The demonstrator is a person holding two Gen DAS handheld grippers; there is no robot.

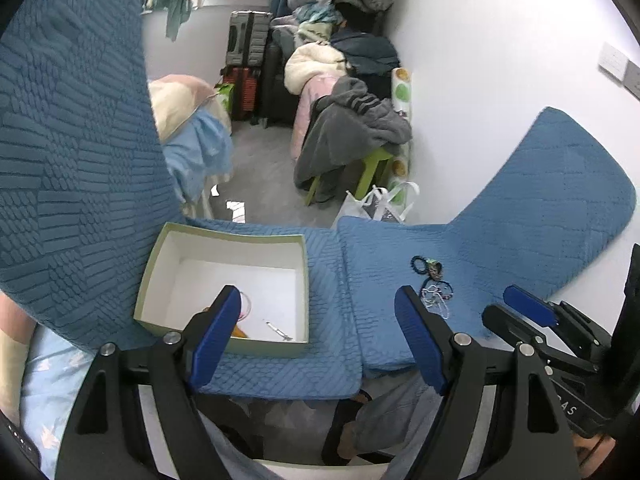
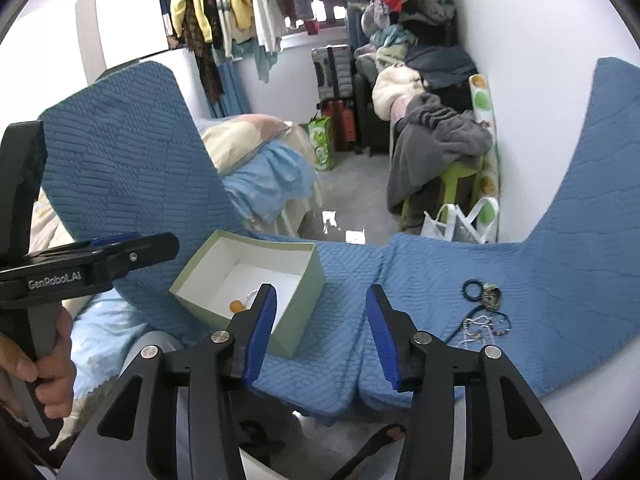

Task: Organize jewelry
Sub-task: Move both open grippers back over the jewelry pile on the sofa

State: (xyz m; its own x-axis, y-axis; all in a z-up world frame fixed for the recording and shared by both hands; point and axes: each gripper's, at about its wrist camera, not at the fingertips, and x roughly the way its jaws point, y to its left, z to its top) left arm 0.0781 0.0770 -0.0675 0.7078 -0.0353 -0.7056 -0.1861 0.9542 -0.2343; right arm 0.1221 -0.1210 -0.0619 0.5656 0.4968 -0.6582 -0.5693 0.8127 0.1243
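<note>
- The box [image 1: 224, 288], pale green outside and white inside, stands open on the blue quilted cover [image 1: 332, 360]. Inside it lie a few pieces: something orange [image 2: 236, 305], a pink ring-shaped piece [image 1: 246, 304] and a small silver piece [image 1: 278, 328].
- To the right of the box, well apart from it, the remaining jewelry [image 2: 482, 312] lies on the cover: a dark bead bracelet, a patterned piece and thin silver chains in a small heap.
- I judge the task as partly done: some pieces are in the box, and the heap is not yet moved.
- The left gripper [image 1: 316, 336] is spread wide with nothing between its pads. The right gripper [image 2: 322, 334] is also apart and empty; both hang above the cover near the box.
- The surface is a soft textured cover, not a hard worktop.
- Behind the box, the room is crowded: hanging clothes, suitcases, a green stool under grey clothing, a white wall.
</note>
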